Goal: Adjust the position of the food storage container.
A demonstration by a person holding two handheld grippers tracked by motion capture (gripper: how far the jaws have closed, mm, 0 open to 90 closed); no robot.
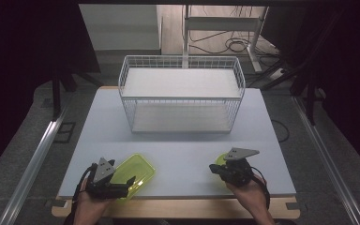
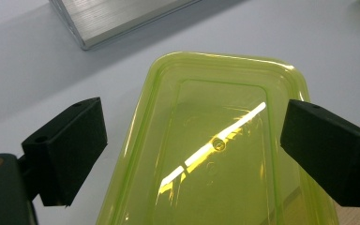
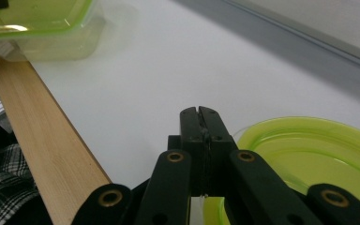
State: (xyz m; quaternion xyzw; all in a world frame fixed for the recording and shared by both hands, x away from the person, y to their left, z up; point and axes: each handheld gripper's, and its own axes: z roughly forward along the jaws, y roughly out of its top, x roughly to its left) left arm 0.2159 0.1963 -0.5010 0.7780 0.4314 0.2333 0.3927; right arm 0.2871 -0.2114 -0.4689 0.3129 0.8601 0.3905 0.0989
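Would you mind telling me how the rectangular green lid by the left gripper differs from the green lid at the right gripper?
The rectangular green lid has straight sides and rounded corners; the round green lid has a curved rim. The left gripper stands open astride the rectangular lid, its pads clear of it, while the right gripper is shut beside the round one. Both are translucent yellow-green plastic on the white table.

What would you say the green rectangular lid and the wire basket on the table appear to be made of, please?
The green rectangular lid looks like glossy translucent plastic: the table shows through it and a bright streak reflects off it. The wire basket seems to be white-coated metal wire, judging by its thin, rigid grid, though the coating is uncertain.
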